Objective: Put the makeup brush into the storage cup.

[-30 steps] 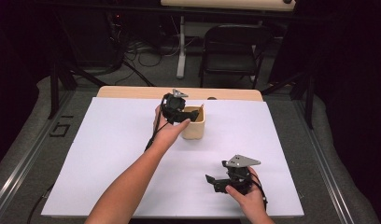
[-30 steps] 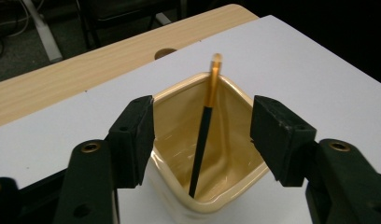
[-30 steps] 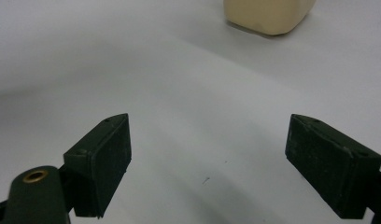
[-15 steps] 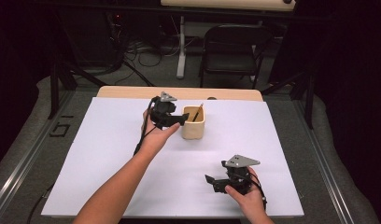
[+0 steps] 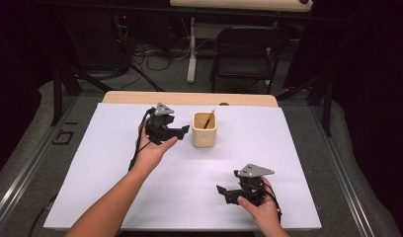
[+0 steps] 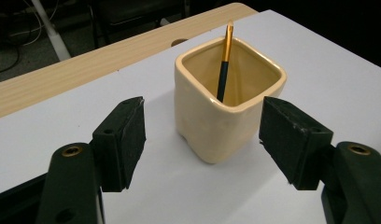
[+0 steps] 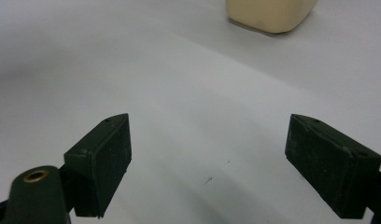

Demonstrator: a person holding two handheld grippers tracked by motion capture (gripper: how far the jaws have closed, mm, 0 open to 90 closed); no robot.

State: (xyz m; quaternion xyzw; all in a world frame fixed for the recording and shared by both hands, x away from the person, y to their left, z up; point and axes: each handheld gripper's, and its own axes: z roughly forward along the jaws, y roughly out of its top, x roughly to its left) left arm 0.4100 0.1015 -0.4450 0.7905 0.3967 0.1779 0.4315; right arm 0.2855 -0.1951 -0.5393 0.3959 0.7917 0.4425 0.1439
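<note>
A cream square cup [image 5: 204, 130] stands on the white sheet at the table's middle back, with a black and orange pencil [image 5: 208, 120] leaning inside it. My left gripper [image 5: 183, 131] hovers just left of the cup, pointing at it. Its jaws have just been opening and now stand open with nothing between them. In the left gripper view the cup [image 6: 226, 112] and pencil [image 6: 224, 65] sit a little beyond my left gripper [image 6: 202, 135]. Near the front right, my right gripper [image 5: 224, 193] rests open and empty. In the right gripper view, my right gripper [image 7: 207, 140] points toward the distant cup [image 7: 270, 14].
The white sheet [image 5: 115, 163] covers most of the wooden table [image 5: 189, 98]. A dark chair [image 5: 244, 54] and cables stand on the floor behind the table. Grey floor rails run along both sides.
My left gripper has drawn back leftward from over the cup and opened wider; the pencil now stands free in the cup. The right gripper has stayed put.
</note>
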